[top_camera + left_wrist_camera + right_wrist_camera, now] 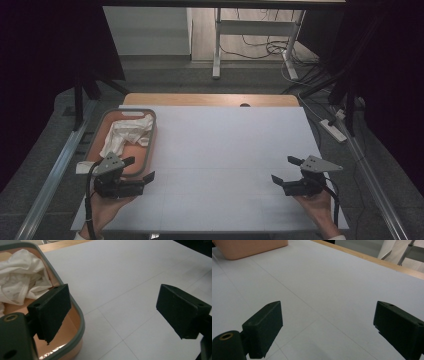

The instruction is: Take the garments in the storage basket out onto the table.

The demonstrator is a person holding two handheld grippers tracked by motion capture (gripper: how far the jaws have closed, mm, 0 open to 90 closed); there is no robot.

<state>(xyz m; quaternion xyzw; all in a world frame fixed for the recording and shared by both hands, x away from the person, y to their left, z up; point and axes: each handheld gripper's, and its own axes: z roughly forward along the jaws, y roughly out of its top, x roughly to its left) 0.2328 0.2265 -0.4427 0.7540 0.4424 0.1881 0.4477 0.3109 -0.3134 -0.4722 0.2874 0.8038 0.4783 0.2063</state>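
A white cloth (127, 134) lies crumpled in the basket (148, 150) at the table's (225, 150) left edge. The left gripper (140, 169) hovers just beside the basket's near corner, jaws wide, empty. The right gripper (285, 170), near the right edge, gapes empty too.

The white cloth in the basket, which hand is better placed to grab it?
Left, probably. The left gripper hangs open right at the near edge of the basket holding the white cloth, while the right gripper, also open, sits far across the table.

Crumpled white cloth (129, 134) in basket (148, 150)
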